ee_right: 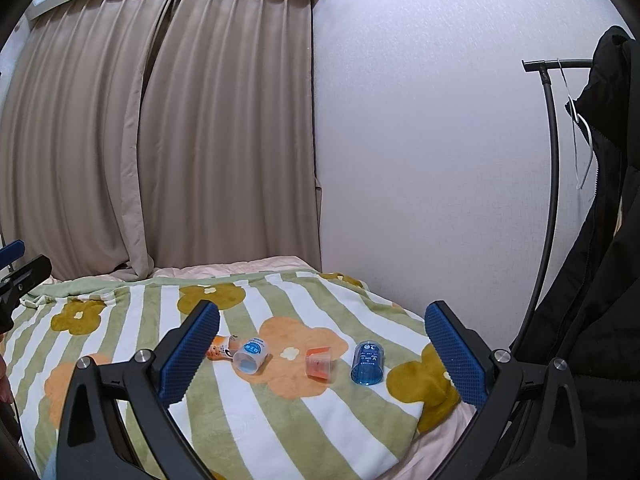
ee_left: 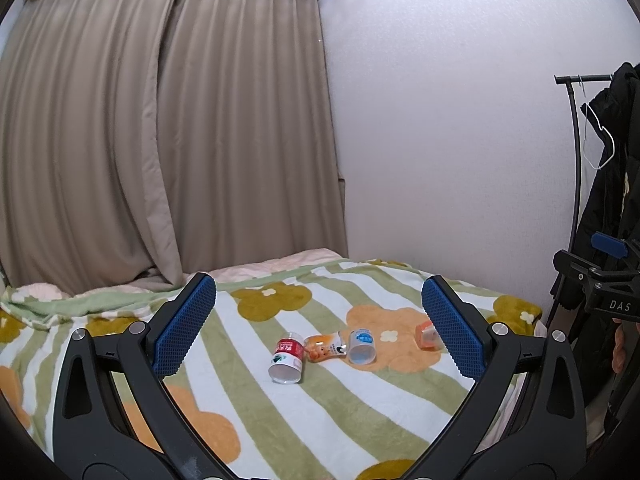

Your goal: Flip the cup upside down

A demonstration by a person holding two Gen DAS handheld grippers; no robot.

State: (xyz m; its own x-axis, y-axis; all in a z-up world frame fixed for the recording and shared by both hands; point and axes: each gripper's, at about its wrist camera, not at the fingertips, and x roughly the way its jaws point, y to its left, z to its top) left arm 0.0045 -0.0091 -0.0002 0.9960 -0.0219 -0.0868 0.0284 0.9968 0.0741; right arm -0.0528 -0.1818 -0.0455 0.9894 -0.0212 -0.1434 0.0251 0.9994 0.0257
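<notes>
Several small cups lie on their sides on a striped flower blanket (ee_left: pixel 320 408). In the left wrist view I see a red-labelled white cup (ee_left: pixel 286 360), an orange printed cup (ee_left: pixel 324 346), a clear cup with a blue label (ee_left: pixel 361 346) and an orange translucent cup (ee_left: pixel 428 334) partly behind my right finger. The right wrist view shows the blue-label cup (ee_right: pixel 250 356), the orange translucent cup (ee_right: pixel 320 363), a blue translucent cup (ee_right: pixel 368 364) and the orange printed cup (ee_right: pixel 222 347). My left gripper (ee_left: pixel 316 328) and right gripper (ee_right: pixel 322 354) are open, empty, above and short of the cups.
The blanket (ee_right: pixel 280 420) covers a bed against a white wall (ee_right: pixel 420 160), with beige curtains (ee_left: pixel 160 140) behind. A coat rack with a dark jacket (ee_right: pixel 592 280) stands to the right. The other gripper shows at the left edge of the right wrist view (ee_right: pixel 16 276).
</notes>
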